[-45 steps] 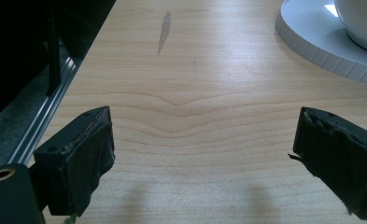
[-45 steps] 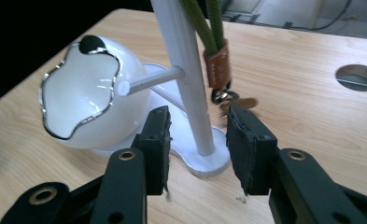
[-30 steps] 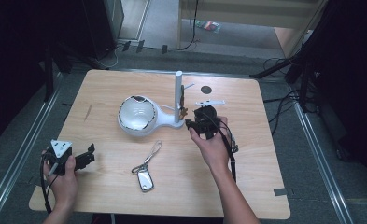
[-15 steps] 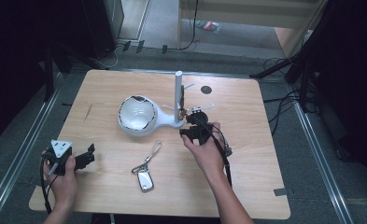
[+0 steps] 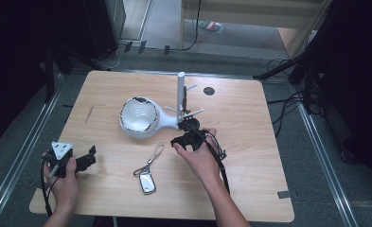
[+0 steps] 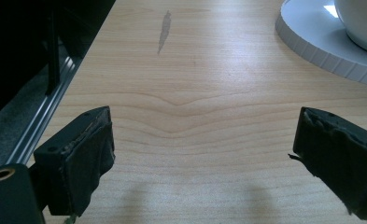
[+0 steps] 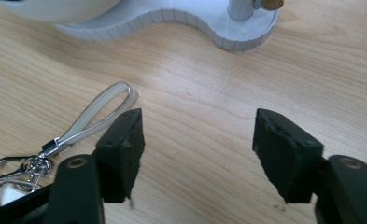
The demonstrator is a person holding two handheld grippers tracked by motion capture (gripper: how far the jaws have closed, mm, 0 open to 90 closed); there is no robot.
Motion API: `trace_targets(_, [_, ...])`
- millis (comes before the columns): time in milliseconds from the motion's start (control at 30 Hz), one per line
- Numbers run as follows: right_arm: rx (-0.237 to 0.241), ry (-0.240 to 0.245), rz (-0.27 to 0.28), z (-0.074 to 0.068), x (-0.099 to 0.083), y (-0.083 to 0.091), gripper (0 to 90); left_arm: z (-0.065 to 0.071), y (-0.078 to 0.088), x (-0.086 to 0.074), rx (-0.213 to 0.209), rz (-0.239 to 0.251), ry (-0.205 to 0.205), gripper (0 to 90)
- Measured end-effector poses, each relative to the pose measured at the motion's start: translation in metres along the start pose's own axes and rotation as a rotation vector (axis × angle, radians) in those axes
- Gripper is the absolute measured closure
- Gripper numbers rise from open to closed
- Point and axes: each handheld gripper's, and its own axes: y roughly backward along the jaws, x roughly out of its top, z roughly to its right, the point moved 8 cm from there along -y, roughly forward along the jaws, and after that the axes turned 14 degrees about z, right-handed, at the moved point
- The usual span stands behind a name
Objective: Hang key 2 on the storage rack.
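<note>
- Two grippers appear in the high view: the left gripper (image 5: 82, 162) rests at the near left corner of the table (image 5: 250, 156), well apart from the work; the right gripper (image 5: 186, 139) hovers just beside the white stand (image 5: 148, 120), pointing toward the key fob (image 5: 147, 182) and its strap (image 5: 156, 152).
- Left gripper view: jaws stand wide apart over bare wood, nothing between them; the stand's base (image 6: 321, 42) lies ahead.
- Right gripper view: jaws, which have just been opening, stand apart and empty; the strap (image 7: 99, 114) lies just beside the left jaw, unlifted. Judged progress: approach under way; grasping and hanging the fob on the stand remain.
</note>
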Motion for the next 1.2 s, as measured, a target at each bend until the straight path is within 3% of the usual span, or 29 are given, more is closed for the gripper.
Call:
trace_targets(700, [0.024,0.018,-0.101,-0.034,-0.012,-0.018,30.3,0.001,-0.001,0.0,0.0,-0.003,-0.001,5.6])
trace_targets(1200, [0.035,0.023,-0.129,-0.053,-0.014,-0.028,30.2,0.001,-0.002,0.0,-0.002,-0.003,0.001,5.7])
